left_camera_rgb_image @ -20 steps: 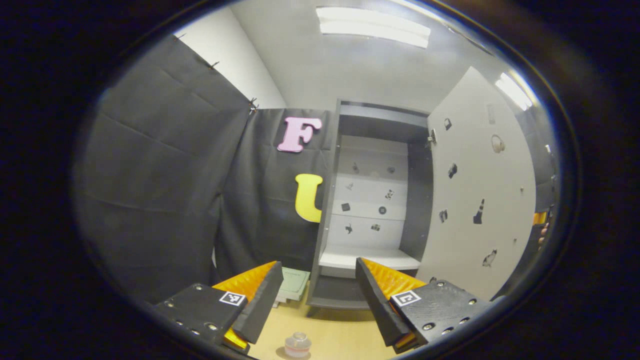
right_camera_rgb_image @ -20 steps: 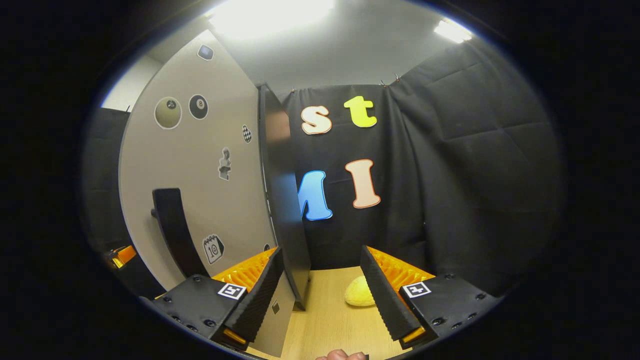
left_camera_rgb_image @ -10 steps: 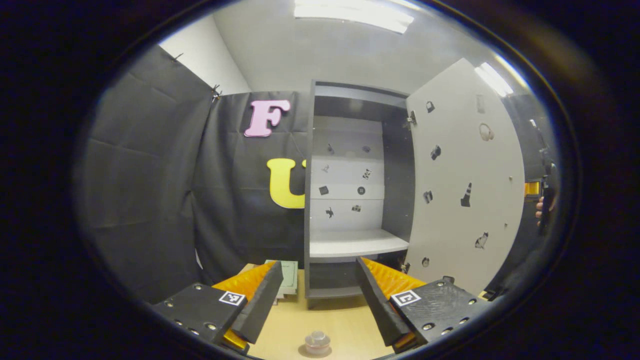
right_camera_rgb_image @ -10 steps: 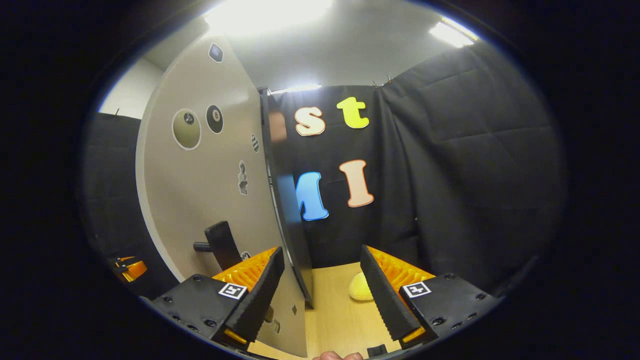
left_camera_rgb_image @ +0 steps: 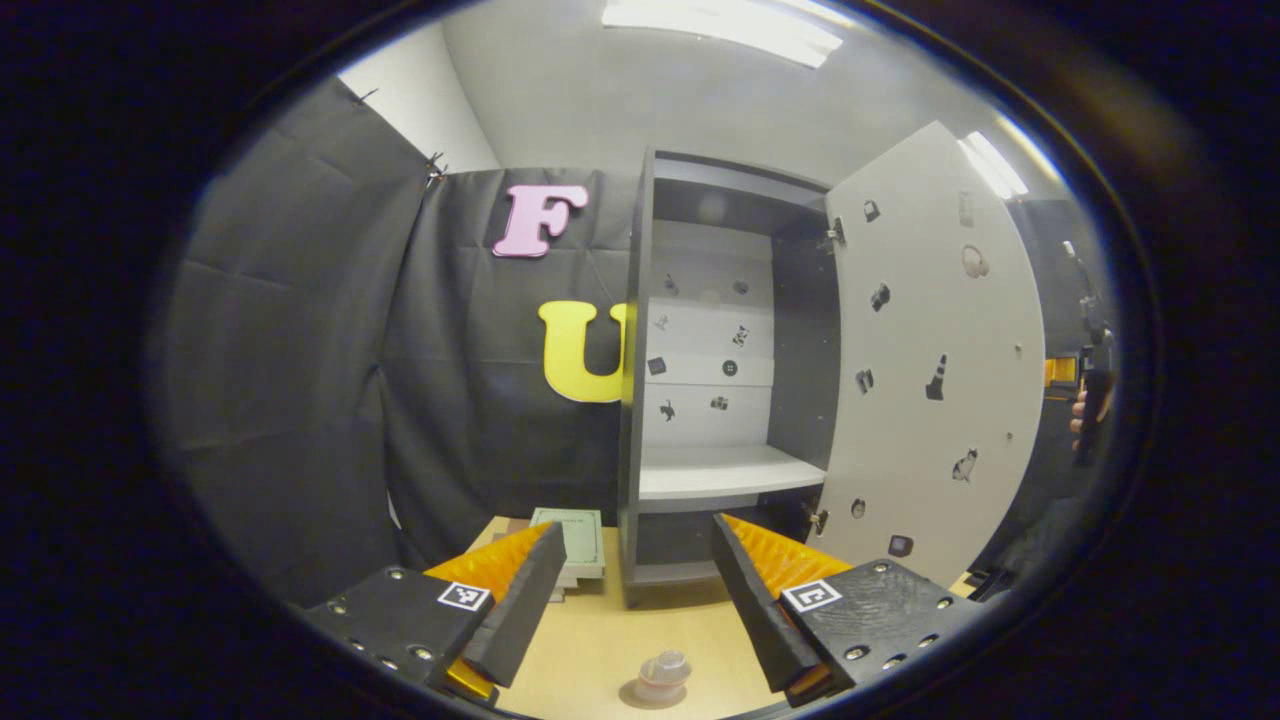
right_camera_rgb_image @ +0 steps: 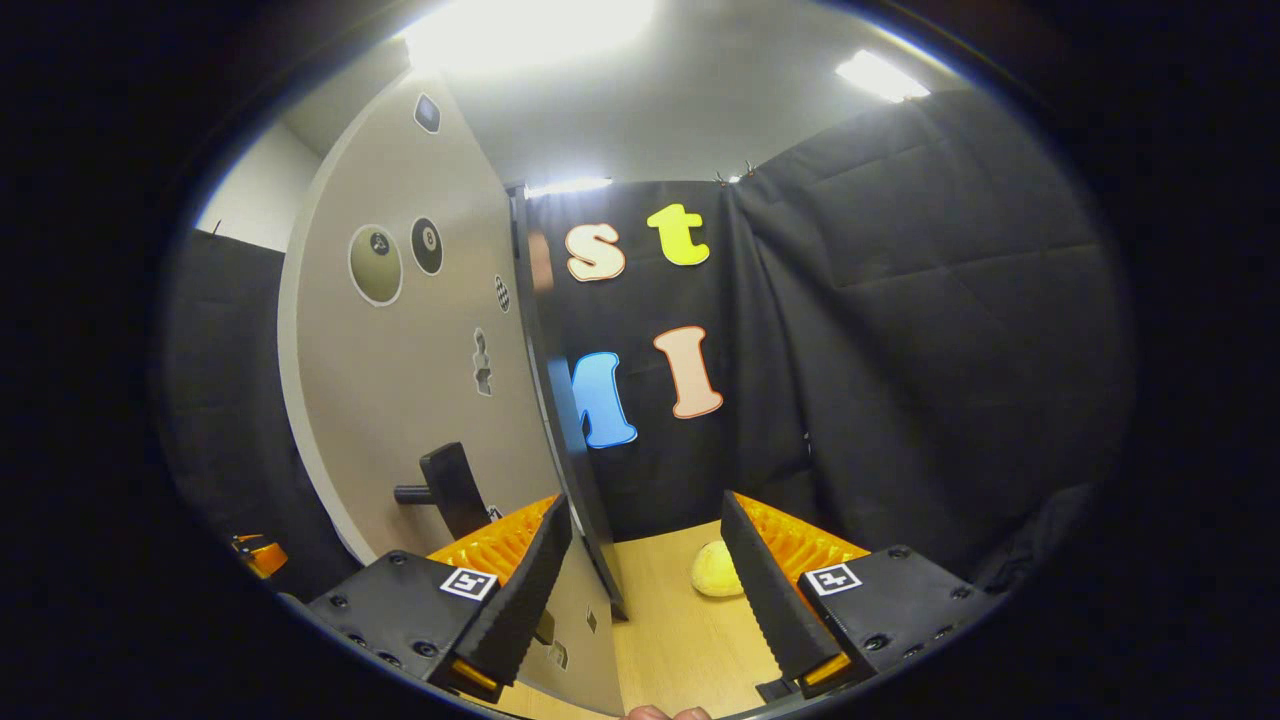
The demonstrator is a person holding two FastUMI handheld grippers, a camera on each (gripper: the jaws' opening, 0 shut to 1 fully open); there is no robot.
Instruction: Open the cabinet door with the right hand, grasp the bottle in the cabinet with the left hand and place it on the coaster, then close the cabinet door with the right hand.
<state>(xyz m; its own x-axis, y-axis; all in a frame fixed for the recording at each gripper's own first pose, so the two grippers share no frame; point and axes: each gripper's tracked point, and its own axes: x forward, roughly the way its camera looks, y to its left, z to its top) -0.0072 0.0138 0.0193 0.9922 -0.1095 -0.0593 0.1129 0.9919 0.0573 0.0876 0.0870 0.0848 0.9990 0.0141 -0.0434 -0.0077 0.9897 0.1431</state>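
the bottle [left_camera_rgb_image: 662, 676] sits at bottom centre, so both the left gripper [left_camera_rgb_image: 632, 590] and right gripper [right_camera_rgb_image: 643, 580] hang open-jawed, door [right_camera_rgb_image: 420, 380] left ajar.

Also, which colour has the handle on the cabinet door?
The handle is black, standing out from the pale grey cabinet door. It shows best in the right gripper view.

The left gripper view faces the open cabinet [left_camera_rgb_image: 720, 400] from nearby; the right gripper view sits close behind its door [right_camera_rgb_image: 420, 380], the shared part.
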